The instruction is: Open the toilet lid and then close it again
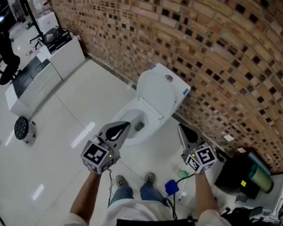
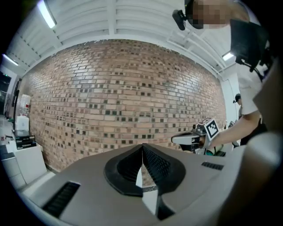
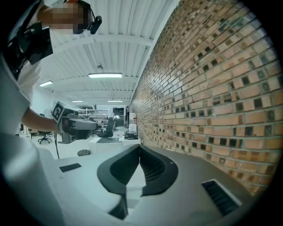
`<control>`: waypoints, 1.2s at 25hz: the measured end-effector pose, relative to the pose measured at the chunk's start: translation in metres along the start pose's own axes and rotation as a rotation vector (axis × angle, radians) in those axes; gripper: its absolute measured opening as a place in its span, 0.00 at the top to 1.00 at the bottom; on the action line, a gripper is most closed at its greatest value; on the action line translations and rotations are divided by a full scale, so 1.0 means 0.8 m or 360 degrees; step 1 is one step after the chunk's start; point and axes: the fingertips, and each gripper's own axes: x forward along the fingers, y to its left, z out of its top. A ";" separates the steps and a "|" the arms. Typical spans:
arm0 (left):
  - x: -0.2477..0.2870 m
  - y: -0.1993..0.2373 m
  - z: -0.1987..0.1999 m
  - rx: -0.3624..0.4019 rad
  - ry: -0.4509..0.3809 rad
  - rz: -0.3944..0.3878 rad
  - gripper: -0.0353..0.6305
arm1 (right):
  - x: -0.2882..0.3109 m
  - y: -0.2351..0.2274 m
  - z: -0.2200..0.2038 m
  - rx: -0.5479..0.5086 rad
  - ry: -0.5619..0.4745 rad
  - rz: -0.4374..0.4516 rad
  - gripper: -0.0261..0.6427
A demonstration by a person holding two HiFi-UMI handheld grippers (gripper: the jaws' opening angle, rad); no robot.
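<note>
With the lid (image 1: 157, 94) open at frame centre, we are holding left tongs (image 1: 125, 127) and right tongs (image 1: 182, 130) clenched empty; closing likely follows.

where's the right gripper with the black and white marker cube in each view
head view: grey right gripper lower right, beside the white toilet.
left gripper view: right gripper right of centre, pointing left.
right gripper view: right gripper itself, bottom centre, jaws shut.
shared landmark: brown brick wall.
</note>
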 end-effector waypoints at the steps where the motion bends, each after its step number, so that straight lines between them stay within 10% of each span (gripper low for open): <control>1: -0.005 -0.007 0.006 -0.0011 0.0001 -0.0010 0.95 | -0.008 0.012 -0.003 0.0001 0.0012 -0.0008 0.96; 30: -0.019 -0.084 -0.006 -0.0037 0.0078 -0.0033 0.95 | -0.053 0.059 -0.039 -0.0062 0.0148 0.0047 0.96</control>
